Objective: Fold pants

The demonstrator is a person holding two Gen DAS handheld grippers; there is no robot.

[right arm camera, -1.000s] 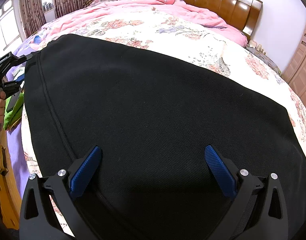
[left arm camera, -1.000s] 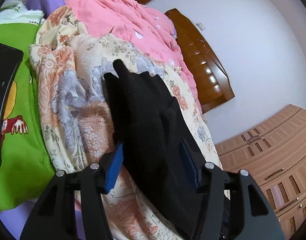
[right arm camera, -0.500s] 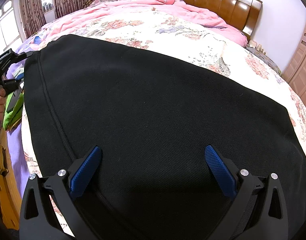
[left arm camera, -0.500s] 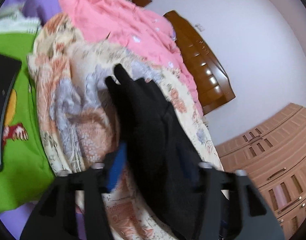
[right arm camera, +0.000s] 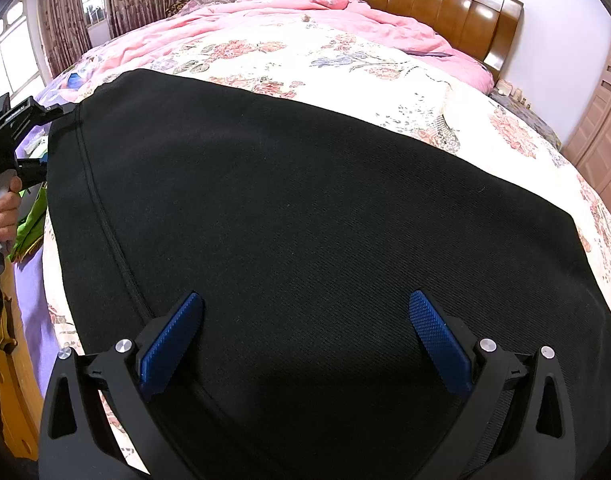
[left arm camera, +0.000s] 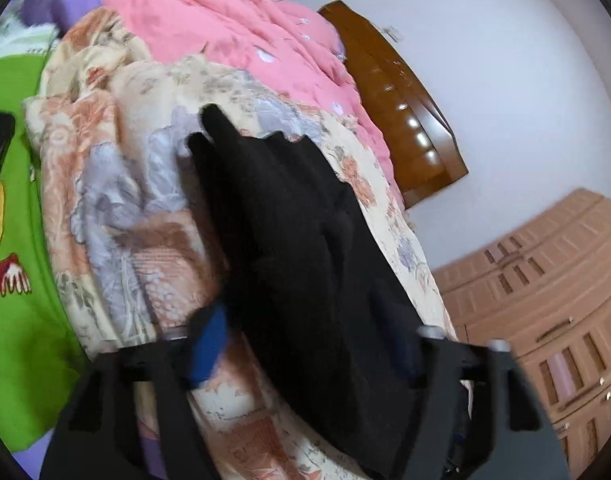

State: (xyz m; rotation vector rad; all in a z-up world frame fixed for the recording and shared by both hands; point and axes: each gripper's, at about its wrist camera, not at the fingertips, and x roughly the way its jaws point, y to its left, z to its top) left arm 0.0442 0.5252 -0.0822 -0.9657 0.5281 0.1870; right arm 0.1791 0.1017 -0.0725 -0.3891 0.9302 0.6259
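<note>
The black pants (right arm camera: 305,220) lie spread flat on the floral bedspread (right arm camera: 345,60). My right gripper (right arm camera: 305,336) is open, its blue pads just above the near edge of the fabric, nothing between them. In the left wrist view the pants (left arm camera: 289,240) run away from me as a long dark strip. My left gripper (left arm camera: 309,340) is open with the pants' end lying between its blurred fingers. The left gripper also shows in the right wrist view (right arm camera: 29,128) at the pants' far left corner.
A pink quilt (right arm camera: 305,12) is bunched at the head of the bed by a wooden headboard (right arm camera: 425,0). A green printed cloth (left arm camera: 13,280) lies left of the bedspread. Wooden wardrobes (left arm camera: 545,300) stand on the right. Curtained windows (right arm camera: 65,8) are far left.
My left gripper has shifted slightly with motion blur, and its jaws have narrowed a little around the pants' end. My right gripper and the pants have not moved.
</note>
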